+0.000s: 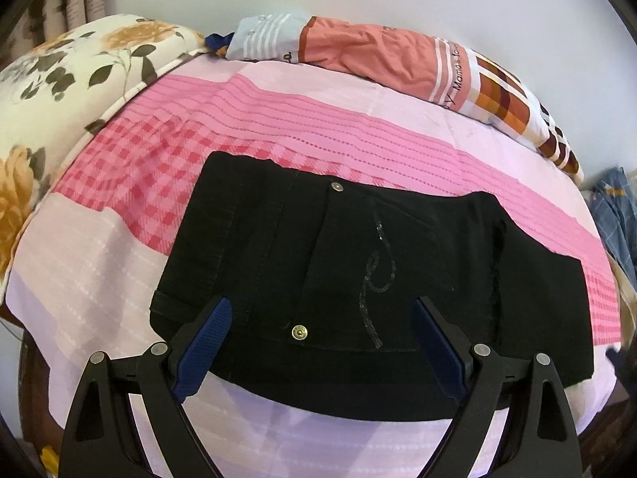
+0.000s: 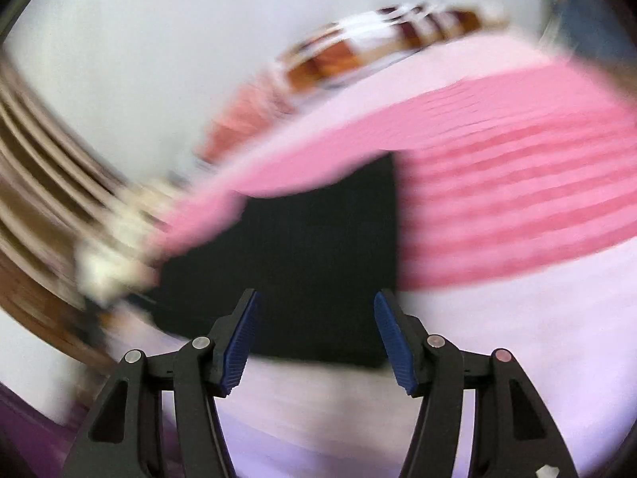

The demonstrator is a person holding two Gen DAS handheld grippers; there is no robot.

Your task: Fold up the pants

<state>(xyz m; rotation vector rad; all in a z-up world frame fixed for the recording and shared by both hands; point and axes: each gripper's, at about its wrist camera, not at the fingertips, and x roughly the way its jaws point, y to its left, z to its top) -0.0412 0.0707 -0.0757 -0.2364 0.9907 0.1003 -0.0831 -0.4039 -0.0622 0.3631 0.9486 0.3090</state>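
Black pants (image 1: 358, 263) lie folded into a compact rectangle on the pink bedspread (image 1: 278, 119), with two metal buttons and a sequin curl showing on top. My left gripper (image 1: 324, 306) hovers above the near edge of the pants, open wide, blue pads clear of the cloth. In the blurred right wrist view the same black pants (image 2: 310, 255) show as a dark block ahead. My right gripper (image 2: 316, 298) hangs above them, open, with nothing between its blue pads (image 2: 243, 342).
A floral pillow (image 1: 59, 91) sits at the bed's left. A long salmon and checked bolster (image 1: 398, 59) lies along the far edge by the white wall. Blue plaid cloth (image 1: 617, 215) hangs at the right, off the bed. Pale lilac sheet (image 1: 99, 279) spreads in front.
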